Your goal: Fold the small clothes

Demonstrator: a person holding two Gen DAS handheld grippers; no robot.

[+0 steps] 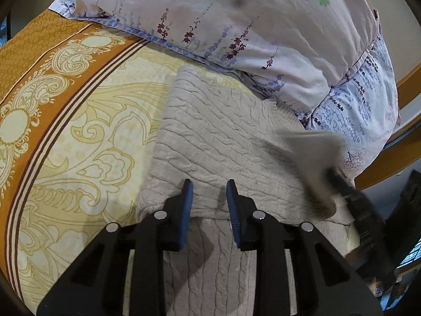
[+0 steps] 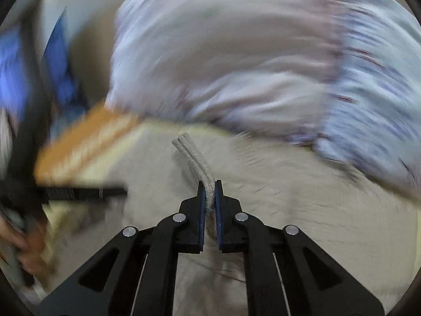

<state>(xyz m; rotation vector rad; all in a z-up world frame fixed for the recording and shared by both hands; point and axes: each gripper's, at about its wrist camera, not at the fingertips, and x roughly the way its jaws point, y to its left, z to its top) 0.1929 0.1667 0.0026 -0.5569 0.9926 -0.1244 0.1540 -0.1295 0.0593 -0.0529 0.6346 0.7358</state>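
Note:
A beige cable-knit sweater lies partly folded on the bed. My left gripper is open and empty, hovering just above the sweater's folded edge. My right gripper is shut on a ribbed edge of the sweater, which sticks up between the blue pads; the rest of the sweater spreads below, blurred by motion. In the left wrist view the right gripper shows at the right as a dark blur carrying a lifted flap of the sweater.
The bed has a yellow and orange paisley sheet. A floral lilac pillow and duvet lie right behind the sweater. A wooden bed frame curves at the right. The left gripper and a hand show blurred at the left of the right wrist view.

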